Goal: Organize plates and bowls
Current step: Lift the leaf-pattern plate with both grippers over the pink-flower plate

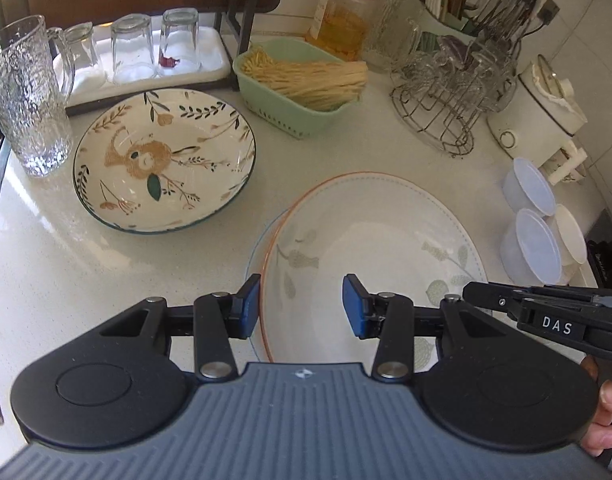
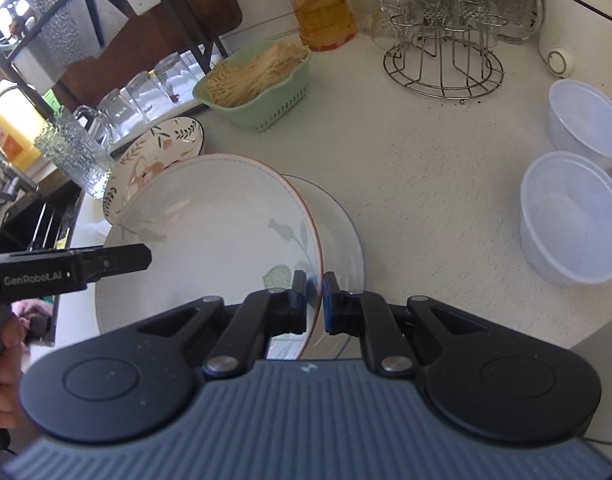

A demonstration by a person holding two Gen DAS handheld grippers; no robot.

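Note:
A white plate with an orange rim (image 1: pixel 370 240) (image 2: pixel 209 232) is tilted above a blue-rimmed plate (image 2: pixel 338 236) on the counter; only a sliver of that plate (image 1: pixel 261 236) shows in the left wrist view. My right gripper (image 2: pixel 314 300) is shut on the orange-rimmed plate's right edge. My left gripper (image 1: pixel 301 306) is open and empty, its jaws straddling that plate's left rim without touching. A deep floral bowl (image 1: pixel 165 160) (image 2: pixel 157 148) sits to the left. Clear plastic bowls (image 1: pixel 532 246) (image 2: pixel 572 216) stand at the right.
A green basket of noodles (image 1: pixel 301 80) (image 2: pixel 257 80), a textured glass pitcher (image 1: pixel 25 96), a tray of upturned glasses (image 1: pixel 145 52), a wire glass rack (image 1: pixel 446 92) (image 2: pixel 444 56), a red-lidded jar (image 1: pixel 346 12) and a white cooker (image 1: pixel 542 108) line the counter's back.

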